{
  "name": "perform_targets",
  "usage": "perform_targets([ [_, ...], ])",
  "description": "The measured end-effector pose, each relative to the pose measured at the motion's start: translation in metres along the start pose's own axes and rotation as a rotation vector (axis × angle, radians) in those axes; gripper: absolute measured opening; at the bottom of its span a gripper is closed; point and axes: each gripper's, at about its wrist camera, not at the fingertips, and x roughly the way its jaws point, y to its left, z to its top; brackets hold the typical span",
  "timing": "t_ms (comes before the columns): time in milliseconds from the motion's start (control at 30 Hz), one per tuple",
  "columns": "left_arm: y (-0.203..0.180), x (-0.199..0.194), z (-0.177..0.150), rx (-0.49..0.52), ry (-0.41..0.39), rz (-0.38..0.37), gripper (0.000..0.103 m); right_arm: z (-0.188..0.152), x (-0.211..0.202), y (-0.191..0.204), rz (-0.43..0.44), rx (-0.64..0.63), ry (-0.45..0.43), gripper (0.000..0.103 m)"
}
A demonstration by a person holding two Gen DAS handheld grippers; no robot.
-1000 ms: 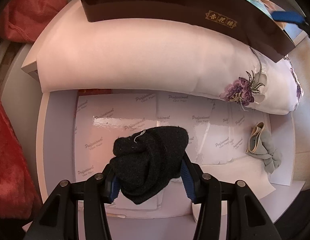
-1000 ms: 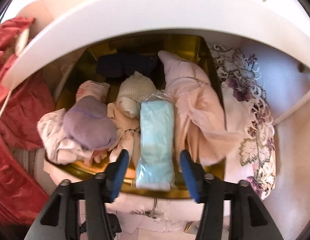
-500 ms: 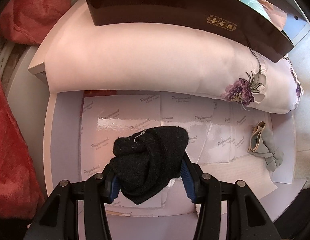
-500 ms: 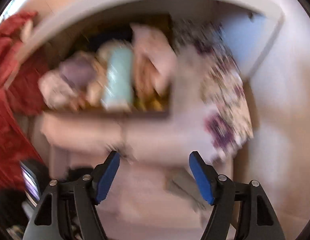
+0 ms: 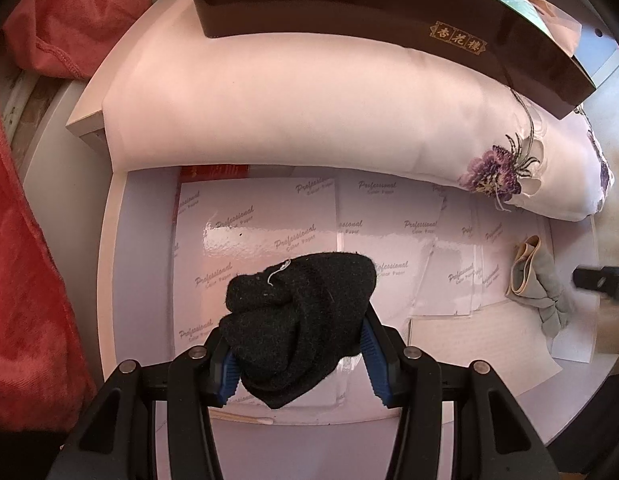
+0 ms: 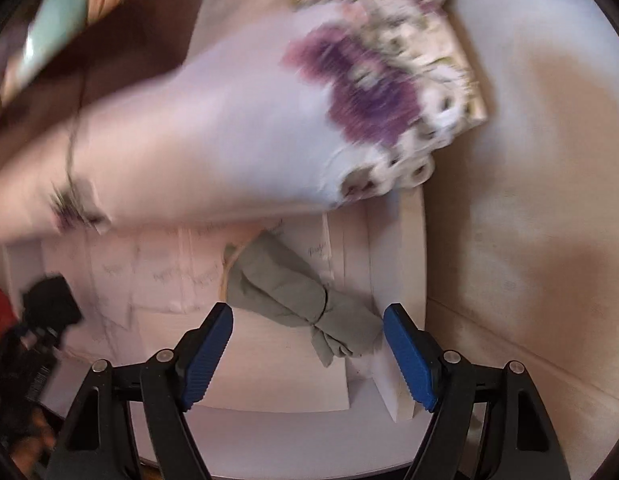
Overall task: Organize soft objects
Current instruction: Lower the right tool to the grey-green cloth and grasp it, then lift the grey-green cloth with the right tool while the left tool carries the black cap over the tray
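Printed over and over in slanted grey script on the glossy paper sheets (image 5: pixel 269 236) below the long pillow (image 5: pixel 309 112): "Professional", with a smaller "Color Paper" under each. Stamped in gold on the dark box (image 5: pixel 349 4) lying on top of the pillow: a framed label (image 5: pixel 458 39) of three Chinese characters, 杏花楼. In the right wrist view, too blurred to read.
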Motion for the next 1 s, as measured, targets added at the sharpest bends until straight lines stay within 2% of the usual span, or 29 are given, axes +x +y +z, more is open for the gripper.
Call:
perform_targets([
  [67, -0.001, 0.003, -0.002, 0.0, -0.002, 0.002, 0.051, -0.001, 0.011, 0.008, -0.049, -0.044, 0.033, 0.078],
  [233, 0.0, 0.004, -0.007, -0.009, -0.01, 0.005, 0.051, -0.006, 0.026, 0.019, -0.097, -0.106, 0.066, 0.078],
  [633, 0.002, -0.012, -0.011, -0.02, -0.052, -0.022, 0.051, 0.004, 0.052, 0.026, -0.125, -0.141, 0.08, 0.079],
  [833, 0.001, -0.014, -0.011, -0.027, -0.058, -0.033, 0.051, 0.01, 0.07, 0.034, -0.146, -0.183, 0.098, 0.065],
  [1000, 0.003, -0.019, -0.011, -0.023, -0.063, -0.028, 0.051, 0.007, 0.084, 0.043, -0.154, -0.21, 0.126, 0.046],
])
